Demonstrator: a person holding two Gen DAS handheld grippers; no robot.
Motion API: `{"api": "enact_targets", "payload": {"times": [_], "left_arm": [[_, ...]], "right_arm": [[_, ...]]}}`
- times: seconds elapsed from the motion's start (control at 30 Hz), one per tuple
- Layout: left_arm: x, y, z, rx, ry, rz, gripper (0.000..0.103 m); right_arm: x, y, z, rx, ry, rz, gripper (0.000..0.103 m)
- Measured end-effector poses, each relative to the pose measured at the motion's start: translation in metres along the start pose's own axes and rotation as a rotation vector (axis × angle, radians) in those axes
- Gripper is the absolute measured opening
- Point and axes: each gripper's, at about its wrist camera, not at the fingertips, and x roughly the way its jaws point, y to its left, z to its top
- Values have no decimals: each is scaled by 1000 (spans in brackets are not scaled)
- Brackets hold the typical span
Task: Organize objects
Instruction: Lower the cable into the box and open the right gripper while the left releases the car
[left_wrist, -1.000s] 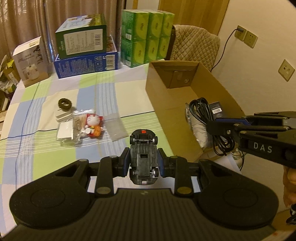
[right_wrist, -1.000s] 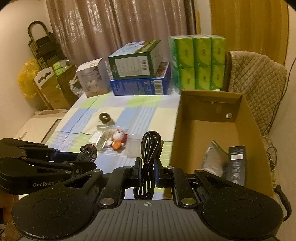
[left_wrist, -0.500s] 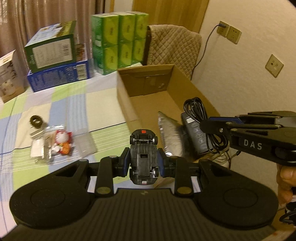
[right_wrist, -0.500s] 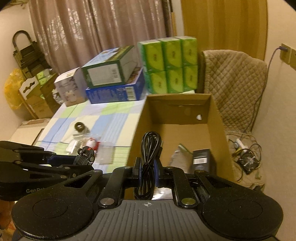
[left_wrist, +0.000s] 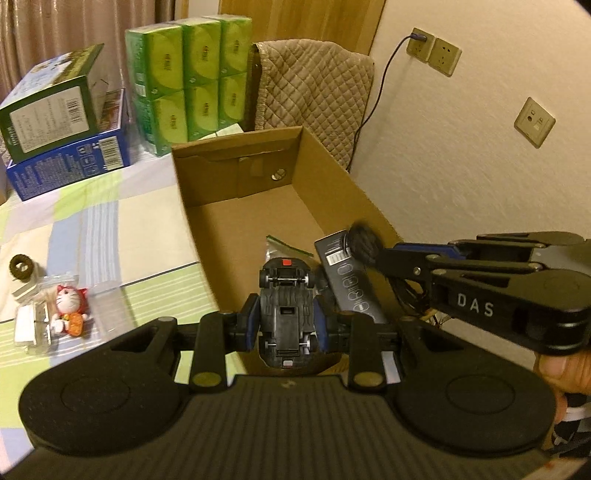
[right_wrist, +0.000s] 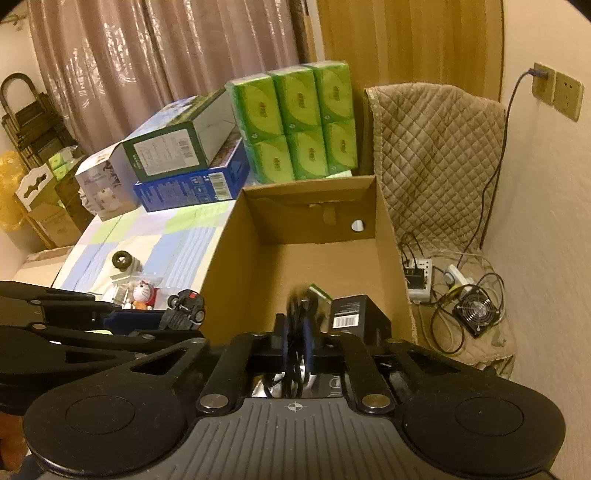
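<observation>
Checked cloth in green, blue and cream covers the surface (left_wrist: 92, 236), and the sorting on it is judged to be partly done. Nearest the cameras, a black toy car (left_wrist: 286, 314) is clamped underside-up between the left tongs (left_wrist: 286, 323), held at the near left corner of the cardboard box (left_wrist: 332, 177); whether it has fully crossed the rim cannot be told. Just beside it, a coiled black cable (right_wrist: 297, 332) is gripped by the right tongs (right_wrist: 295, 345), which are closed on it above the near end of the box. Already laid inside the box, at that near end, are a slim black carton with a barcode (right_wrist: 349, 317) and a clear zip bag (left_wrist: 284, 251); the far half of the box floor is bare. Left outside on the cloth, near the left edge, are a small red-and-white figurine in a clear packet (left_wrist: 68, 306), a white packet (left_wrist: 27, 325) just beside it, and a dark ring-shaped item (left_wrist: 20, 266) a little beyond. Farther back, stacked blue and green cartons (left_wrist: 62, 140) and green tissue packs (left_wrist: 188, 77) are lined against the curtain. Two deposits and about three pickups are judged to be outstanding.
</observation>
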Motion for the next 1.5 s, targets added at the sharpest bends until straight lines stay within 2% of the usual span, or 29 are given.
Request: {"api": "enact_targets", "payload": {"times": [0.27, 0.63, 0.67, 0.7, 0.73, 0.83, 1.5], "left_arm": [[22, -7, 5, 3, 20, -16, 26], [33, -10, 6, 6, 30, -18, 25], [34, -9, 6, 7, 29, -15, 28], [34, -9, 7, 7, 27, -13, 40], [33, -9, 7, 6, 24, -11, 44], [32, -7, 7, 7, 21, -1, 47], [-11, 33, -9, -27, -19, 64, 48]], "right_arm": [[9, -14, -1, 24, 14, -8, 0], [9, -19, -3, 33, 15, -9, 0], [9, -20, -3, 35, 15, -10, 0], [9, -20, -2, 39, 14, -8, 0], [9, -22, -2, 45, 13, -7, 0], [7, -25, -3, 53, 5, -14, 0], [-9, 2, -1, 20, -17, -2, 0]]}}
